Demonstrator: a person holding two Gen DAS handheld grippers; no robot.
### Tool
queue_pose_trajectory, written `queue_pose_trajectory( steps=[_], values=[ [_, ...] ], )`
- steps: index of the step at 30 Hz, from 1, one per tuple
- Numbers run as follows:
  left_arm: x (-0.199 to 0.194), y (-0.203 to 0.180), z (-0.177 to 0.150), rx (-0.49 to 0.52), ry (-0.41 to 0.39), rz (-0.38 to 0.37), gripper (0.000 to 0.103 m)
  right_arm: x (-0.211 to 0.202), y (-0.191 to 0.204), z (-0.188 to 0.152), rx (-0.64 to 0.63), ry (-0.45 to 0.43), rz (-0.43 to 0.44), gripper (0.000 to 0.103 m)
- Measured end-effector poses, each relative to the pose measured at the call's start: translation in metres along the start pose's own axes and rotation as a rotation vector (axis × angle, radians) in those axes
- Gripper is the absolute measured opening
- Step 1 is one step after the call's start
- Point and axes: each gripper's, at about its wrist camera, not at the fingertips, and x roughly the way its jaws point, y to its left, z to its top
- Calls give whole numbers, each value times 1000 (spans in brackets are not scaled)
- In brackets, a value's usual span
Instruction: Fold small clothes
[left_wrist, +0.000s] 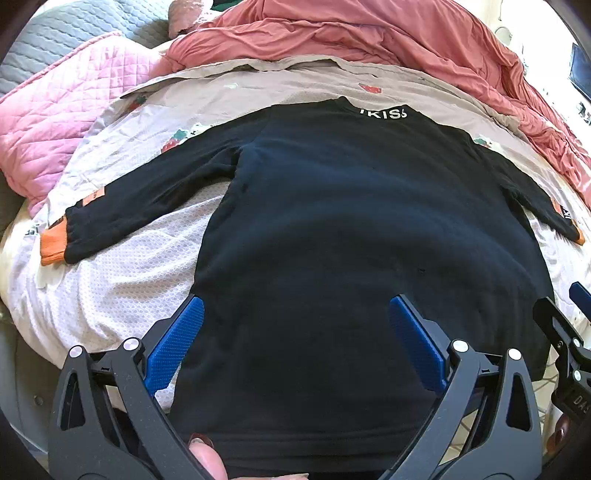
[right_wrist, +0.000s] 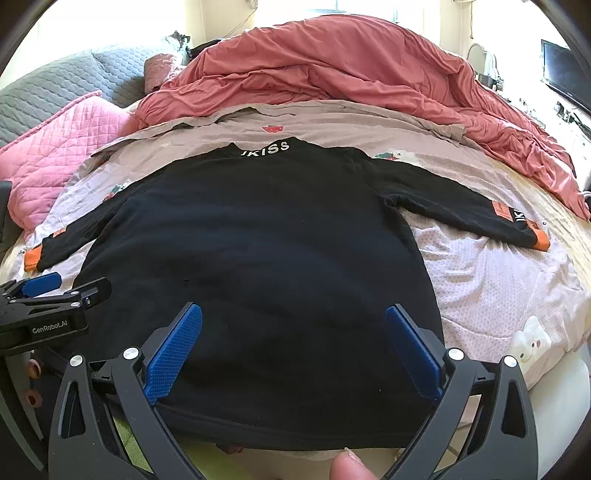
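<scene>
The black long-sleeved fleece top with orange cuffs (right_wrist: 255, 266) is lying flat, mid-frame, on the pale printed bedsheet (right_wrist: 491, 280). Both the left gripper (left_wrist: 295, 347) and the right gripper (right_wrist: 293, 350) are being held wide apart over the hem, nothing pinched. Probably the sleeves (left_wrist: 147, 199) are best folded inward first, fabric kept smooth.

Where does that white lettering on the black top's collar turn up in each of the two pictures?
Left wrist view: the white lettering sits at the upper right of centre, on the far collar of the black top.
Right wrist view: the same lettering sits just left of centre, in the upper part.
Shared landmark: the crumpled red blanket lies just beyond the collar in both.
</scene>
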Motion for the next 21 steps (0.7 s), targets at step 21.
queue_pose_trajectory(
  steps=[21],
  values=[
    [-1,0,-1,5,-1,-2,94,1,-1,0,3,10,-12,99]
  ],
)
